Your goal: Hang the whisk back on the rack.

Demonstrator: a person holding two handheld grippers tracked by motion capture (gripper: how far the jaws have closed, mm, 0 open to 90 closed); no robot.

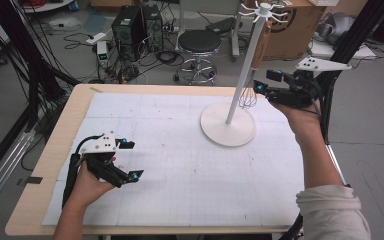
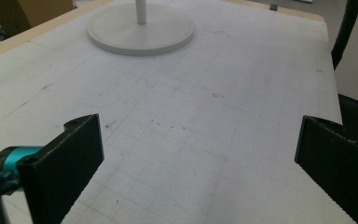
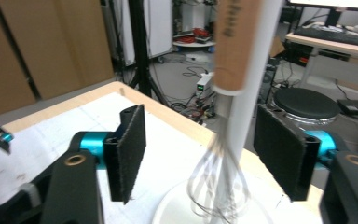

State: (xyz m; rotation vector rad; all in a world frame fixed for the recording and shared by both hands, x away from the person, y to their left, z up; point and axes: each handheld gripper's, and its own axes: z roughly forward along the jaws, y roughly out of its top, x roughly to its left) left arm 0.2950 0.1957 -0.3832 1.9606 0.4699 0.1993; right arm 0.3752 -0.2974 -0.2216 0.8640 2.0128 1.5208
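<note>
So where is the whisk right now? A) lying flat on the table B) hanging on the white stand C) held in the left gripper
B: the whisk hangs wires-down beside the white stand pole, with the right gripper open around it.

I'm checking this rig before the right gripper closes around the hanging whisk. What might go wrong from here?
1. The whisk hangs right against the stand's pole, between the open right gripper's jaws; closing may pinch the pole too.
2. The stand's base sits loose on the mat; a sideways pull might tip it.
3. The left gripper is open and far off, so it is not steadying anything.
</note>
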